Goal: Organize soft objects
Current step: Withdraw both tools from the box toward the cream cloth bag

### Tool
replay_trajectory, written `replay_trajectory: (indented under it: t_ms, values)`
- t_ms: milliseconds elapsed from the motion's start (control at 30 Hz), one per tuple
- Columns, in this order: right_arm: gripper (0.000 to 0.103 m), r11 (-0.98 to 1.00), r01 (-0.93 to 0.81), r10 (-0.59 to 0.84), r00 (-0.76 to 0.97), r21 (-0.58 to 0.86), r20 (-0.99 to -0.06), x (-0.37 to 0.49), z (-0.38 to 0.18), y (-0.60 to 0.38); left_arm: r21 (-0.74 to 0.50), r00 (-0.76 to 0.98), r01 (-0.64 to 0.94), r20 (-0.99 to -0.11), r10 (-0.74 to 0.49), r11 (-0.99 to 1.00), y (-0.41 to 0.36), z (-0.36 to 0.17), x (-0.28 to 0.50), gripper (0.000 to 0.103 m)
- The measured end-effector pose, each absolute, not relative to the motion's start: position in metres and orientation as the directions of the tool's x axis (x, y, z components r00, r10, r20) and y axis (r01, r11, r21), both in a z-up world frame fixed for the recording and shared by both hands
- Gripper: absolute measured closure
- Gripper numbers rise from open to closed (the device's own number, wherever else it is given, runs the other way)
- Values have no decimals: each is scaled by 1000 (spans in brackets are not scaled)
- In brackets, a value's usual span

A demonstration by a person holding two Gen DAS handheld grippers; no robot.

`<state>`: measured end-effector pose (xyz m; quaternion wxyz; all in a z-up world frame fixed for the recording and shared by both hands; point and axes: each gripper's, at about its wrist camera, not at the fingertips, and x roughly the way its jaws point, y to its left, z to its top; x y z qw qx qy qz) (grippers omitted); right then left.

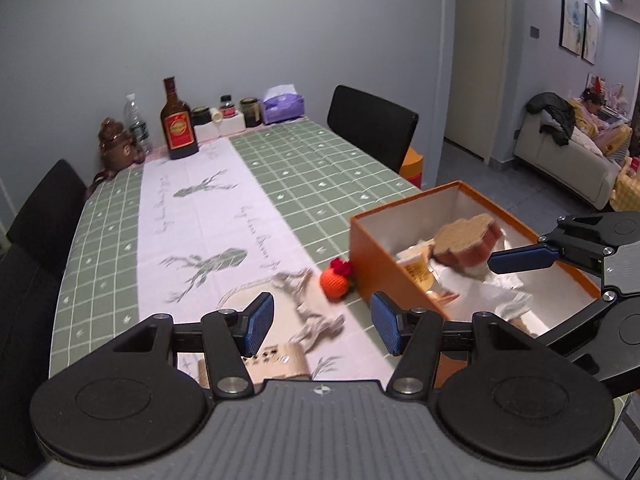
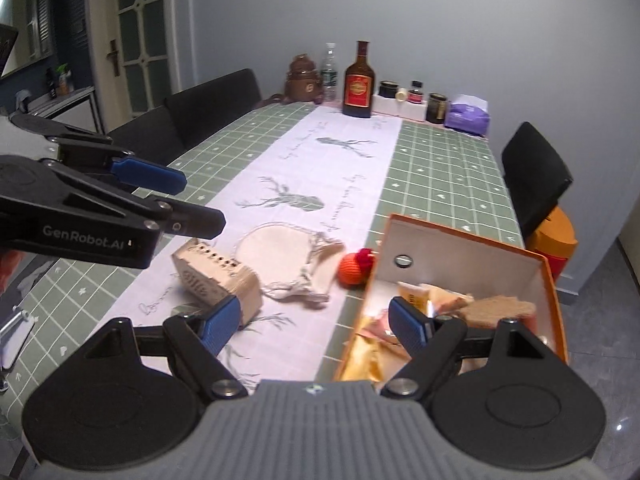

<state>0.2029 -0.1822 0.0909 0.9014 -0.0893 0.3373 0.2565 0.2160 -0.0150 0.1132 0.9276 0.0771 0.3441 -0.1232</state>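
Left tool [image 1: 322, 322]: your jaws stand open, nothing between them, above the surface [image 1: 320, 168].
Right tool [image 2: 316, 322]: your jaws are open and empty, near the box edge.
Orange box [image 1: 384, 264]: open, at the right side of the surface; it holds a brown sponge-like piece [image 1: 466, 236] and some packets.
Knitted orange ball [image 2: 352, 270]: on the surface, just beside the box.
Cloth pouch with strings [image 2: 292, 260]: lying left of the ball.
Beige block [image 2: 218, 276]: left of the pouch.
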Motion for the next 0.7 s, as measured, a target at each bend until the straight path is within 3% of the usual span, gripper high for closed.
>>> replay_trajectory:
  t_ms: [133,300,700]
  values:
    - [39,834,-552,401,613,-6,-681,204,85,-162,39,722,267,-670,-173,963,1,110,215,37]
    - [45,827,-561,370,609,-50,-702,215,82,-147,46,707,271,-687,-166,962,10,104,221,37]
    - [46,692,-667,262,589,-277,-764,272,60,-114,51,611,306,-777,-155,951,36,80,293,34]
